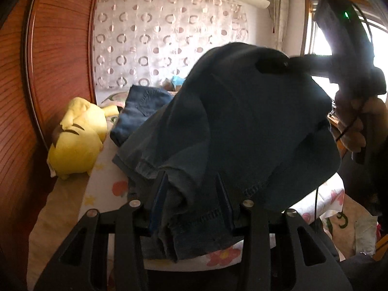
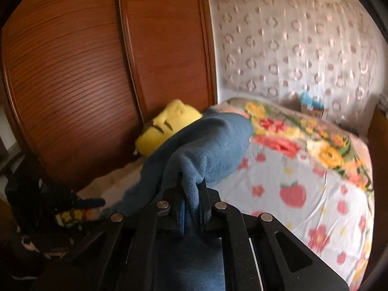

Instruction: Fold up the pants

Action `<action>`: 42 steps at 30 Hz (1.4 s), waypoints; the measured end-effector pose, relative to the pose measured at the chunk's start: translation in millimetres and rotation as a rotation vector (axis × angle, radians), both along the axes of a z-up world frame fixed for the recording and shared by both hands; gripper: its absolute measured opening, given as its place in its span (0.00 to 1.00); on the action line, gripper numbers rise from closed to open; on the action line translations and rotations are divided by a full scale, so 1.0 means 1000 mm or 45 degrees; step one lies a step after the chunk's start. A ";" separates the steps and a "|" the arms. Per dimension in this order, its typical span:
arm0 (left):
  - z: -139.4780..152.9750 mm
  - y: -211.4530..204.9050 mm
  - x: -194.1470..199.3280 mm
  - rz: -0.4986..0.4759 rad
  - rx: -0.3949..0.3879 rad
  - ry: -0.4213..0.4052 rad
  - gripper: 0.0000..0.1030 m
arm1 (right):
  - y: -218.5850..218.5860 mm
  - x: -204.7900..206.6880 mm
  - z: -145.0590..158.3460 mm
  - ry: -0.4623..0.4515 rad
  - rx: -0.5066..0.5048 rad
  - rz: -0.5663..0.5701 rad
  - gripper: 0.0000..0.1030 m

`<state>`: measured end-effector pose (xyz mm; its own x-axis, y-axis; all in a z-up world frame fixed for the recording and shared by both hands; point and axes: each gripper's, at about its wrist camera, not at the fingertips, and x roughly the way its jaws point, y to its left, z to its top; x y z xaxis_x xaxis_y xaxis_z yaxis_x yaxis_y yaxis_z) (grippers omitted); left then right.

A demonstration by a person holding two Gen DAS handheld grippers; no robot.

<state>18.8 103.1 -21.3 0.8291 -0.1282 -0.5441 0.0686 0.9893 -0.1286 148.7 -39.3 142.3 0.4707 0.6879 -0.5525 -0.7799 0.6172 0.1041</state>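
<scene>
Dark blue pants point(image 1: 237, 126) hang in the air above the bed, held by both grippers. My left gripper point(image 1: 191, 184) is shut on a bunched hem of the pants near the bottom of its view. My right gripper point(image 2: 192, 189) is shut on another edge of the pants point(image 2: 206, 145); it also shows in the left wrist view point(image 1: 274, 65) at the upper right, held by a hand. The cloth drapes between the two and hides much of the bed behind it.
A bed with a flowered sheet point(image 2: 303, 194) lies below. A yellow plush toy point(image 1: 77, 140) rests against the wooden wardrobe point(image 2: 97, 72). More blue clothing point(image 1: 140, 109) lies behind the pants. A patterned curtain point(image 1: 169, 38) and a window point(image 1: 322, 41) are beyond.
</scene>
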 end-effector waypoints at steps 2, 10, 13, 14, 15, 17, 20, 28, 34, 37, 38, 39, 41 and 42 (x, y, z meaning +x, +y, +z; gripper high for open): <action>0.007 0.001 0.000 0.000 0.004 -0.019 0.38 | 0.007 -0.003 0.014 -0.042 -0.010 0.008 0.04; 0.017 -0.005 0.004 -0.030 0.014 -0.055 0.38 | -0.056 0.029 0.031 -0.056 -0.002 -0.233 0.04; 0.015 -0.015 0.012 -0.056 0.019 -0.050 0.38 | -0.109 0.047 0.004 0.013 -0.070 -0.397 0.04; 0.013 -0.019 0.015 -0.066 0.020 -0.046 0.38 | -0.130 0.055 -0.013 0.039 -0.113 -0.475 0.04; 0.012 -0.023 0.018 -0.075 0.021 -0.042 0.38 | -0.144 0.062 -0.027 0.067 -0.137 -0.524 0.05; 0.008 -0.033 0.025 -0.101 0.021 -0.028 0.38 | -0.172 0.080 -0.063 0.148 -0.226 -0.625 0.08; 0.002 -0.048 0.037 -0.137 0.029 -0.001 0.38 | -0.203 0.102 -0.111 0.247 -0.348 -0.754 0.21; -0.010 -0.084 0.078 -0.228 0.055 0.073 0.38 | -0.234 0.089 -0.120 0.158 -0.281 -0.790 0.52; -0.006 -0.100 0.116 -0.291 0.032 0.099 0.38 | -0.231 0.072 -0.117 0.117 -0.179 -0.679 0.65; -0.004 -0.105 0.138 -0.298 0.045 0.110 0.38 | -0.219 0.067 -0.128 0.121 -0.166 -0.621 0.65; -0.004 -0.106 0.144 -0.300 0.046 0.116 0.38 | -0.215 0.066 -0.133 0.128 -0.171 -0.597 0.65; -0.005 -0.107 0.150 -0.304 0.047 0.124 0.38 | -0.211 0.065 -0.141 0.134 -0.182 -0.580 0.65; -0.008 -0.111 0.164 -0.318 0.049 0.141 0.38 | -0.205 0.068 -0.153 0.143 -0.214 -0.569 0.65; -0.008 -0.112 0.170 -0.322 0.054 0.150 0.38 | -0.203 0.069 -0.160 0.149 -0.241 -0.567 0.65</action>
<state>189.2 -9.4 -29.8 0.7045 -0.2980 -0.6442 0.3010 0.9474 -0.1091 218.1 -242.3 -17.6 0.6234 0.3164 -0.7150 -0.4260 0.9043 0.0288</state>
